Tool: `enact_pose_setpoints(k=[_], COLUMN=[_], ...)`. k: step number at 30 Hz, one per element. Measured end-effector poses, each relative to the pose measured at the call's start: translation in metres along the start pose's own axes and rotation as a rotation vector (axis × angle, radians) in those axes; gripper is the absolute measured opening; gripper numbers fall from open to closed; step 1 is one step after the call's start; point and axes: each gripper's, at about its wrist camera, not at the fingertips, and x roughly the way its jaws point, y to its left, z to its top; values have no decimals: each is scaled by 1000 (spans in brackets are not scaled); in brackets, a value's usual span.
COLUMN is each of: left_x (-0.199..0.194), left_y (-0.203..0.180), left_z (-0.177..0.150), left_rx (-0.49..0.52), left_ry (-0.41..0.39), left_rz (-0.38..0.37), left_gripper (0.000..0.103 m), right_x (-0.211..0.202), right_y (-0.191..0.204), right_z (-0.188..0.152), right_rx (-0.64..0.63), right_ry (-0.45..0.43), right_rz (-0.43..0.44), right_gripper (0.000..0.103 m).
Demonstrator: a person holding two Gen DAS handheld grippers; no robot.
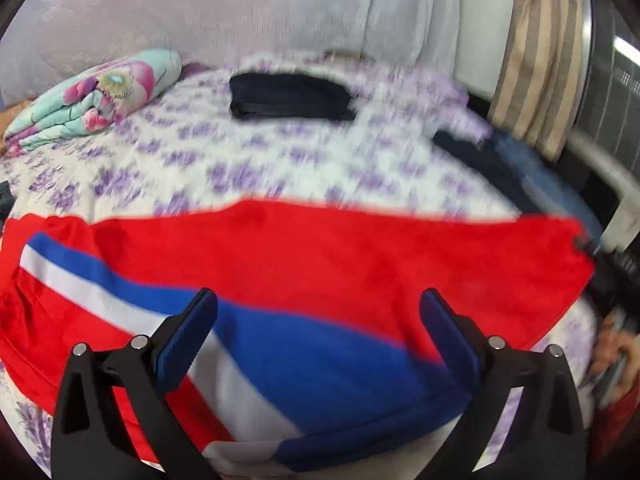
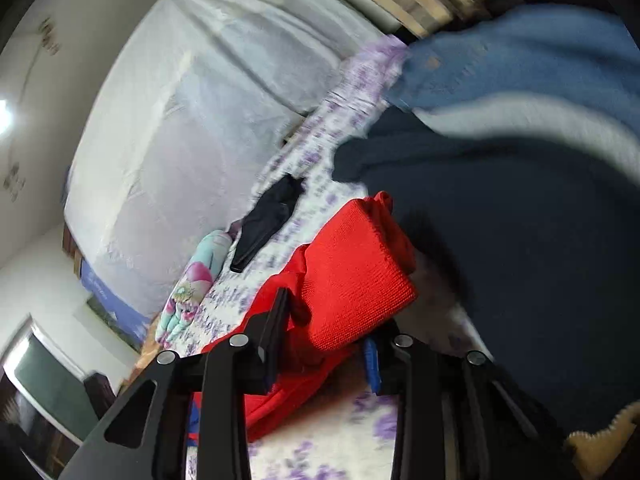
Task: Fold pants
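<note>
A: What can't you make out in the left wrist view?
B: The red pants (image 1: 320, 264) run off the edge at nine o'clock, and the bedspread (image 1: 248, 160) print is smeared by blur.
A: And the right wrist view?
B: The red fabric hides one of the fingers (image 2: 371, 364), and the dark garment (image 2: 520, 260) at three o'clock is cut off.

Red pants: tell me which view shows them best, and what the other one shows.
The left wrist view. There the red pants lie spread across the bed, blue and white stripes visible, though blurred. The right wrist view shows only a bunched red end close up between its jaws.
</note>
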Motion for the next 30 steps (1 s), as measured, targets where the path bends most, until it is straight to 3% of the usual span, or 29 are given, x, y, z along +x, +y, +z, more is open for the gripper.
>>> enact_pose_setpoints(k=[2, 4, 6, 7, 11, 15, 17, 18, 20, 22, 25, 27, 28, 29, 30], left_x=[0, 16, 62, 71, 61, 24, 9, -2, -19, -40, -68, -80, -80, -82, -89], left_y=[-4, -13, -26, -31, -28, -14, -4, 6, 29, 62, 130, 178, 199, 224, 238], left_z=[7, 9, -4, -3, -4, -7, -7, -7, -3, 0, -3, -19, -30, -44, -51], left_rx=[-42, -21, 72, 110, 91, 30, 66, 98, 117, 95, -51, -221, -322, -499, -584], left_ry=[-3, 46, 206, 246, 206, 58, 23, -11, -54, -92, -103, -103, -100, -103, -155], left_rz=[-22, 7, 153, 188, 167, 147, 232, 321, 422, 476, 502, 439, 382, 238, 152], left_gripper=[98, 98, 99, 99, 99, 99, 99, 99, 99, 99, 99, 99, 98, 98, 98], right_x=[-3, 5, 23, 26, 28, 29, 29, 28, 26, 21, 16, 14, 14, 14, 17], right_y=[14, 10, -18, -27, -19, -22, -23, -22, -21, -18, 2, 23, 35, 47, 67], right_z=[3, 6, 3, 2, 3, 5, 4, 4, 3, 1, -3, -4, -4, -5, -6], right_rx=[-73, -80, 3, 33, -27, -16, -23, -24, -26, -35, -99, -173, -215, -257, -329], right_ry=[-16, 13, 73, 86, 79, 78, 77, 76, 77, 73, 41, 13, -1, -11, -20], right_rz=[-7, -42, -92, -75, -96, -80, -87, -88, -90, -107, -190, -237, -251, -261, -275], right_gripper=[33, 33, 32, 30, 32, 32, 32, 32, 32, 32, 32, 32, 32, 32, 32])
